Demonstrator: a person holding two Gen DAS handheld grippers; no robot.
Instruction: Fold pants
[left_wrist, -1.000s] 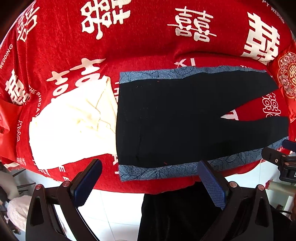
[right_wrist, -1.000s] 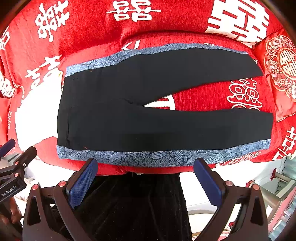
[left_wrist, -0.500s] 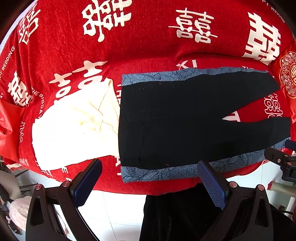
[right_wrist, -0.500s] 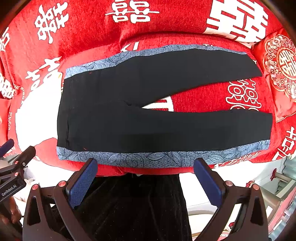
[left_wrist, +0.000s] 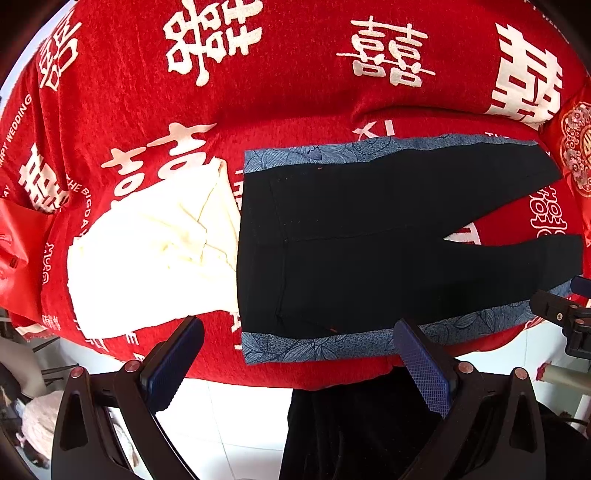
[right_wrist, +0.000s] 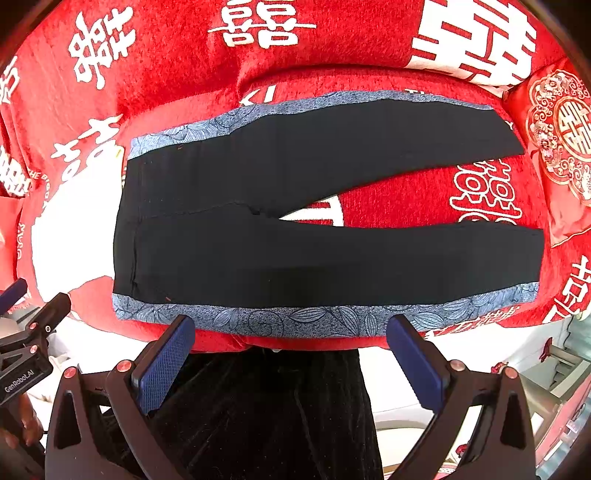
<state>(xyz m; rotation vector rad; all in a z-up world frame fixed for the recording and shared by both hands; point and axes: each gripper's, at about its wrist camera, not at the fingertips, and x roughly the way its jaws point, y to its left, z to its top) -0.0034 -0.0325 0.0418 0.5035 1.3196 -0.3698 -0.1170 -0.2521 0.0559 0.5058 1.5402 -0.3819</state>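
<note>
Black pants (left_wrist: 354, 251) with blue patterned side stripes lie flat on the red blanket, waistband to the left, the two legs spread apart to the right. They also show in the right wrist view (right_wrist: 295, 229). My left gripper (left_wrist: 299, 365) is open and empty, held just off the near edge by the waist end. My right gripper (right_wrist: 291, 362) is open and empty, just off the near edge at the near leg's blue stripe.
A folded cream garment (left_wrist: 147, 254) lies left of the waistband. The red blanket (left_wrist: 258, 110) with white characters covers the surface. A red cushion (right_wrist: 561, 147) sits at the right. White floor and the person's dark clothes are below the near edge.
Both grippers have drifted slightly; the pants sit a little lower and nearer in the left view. The pants have not been touched.
</note>
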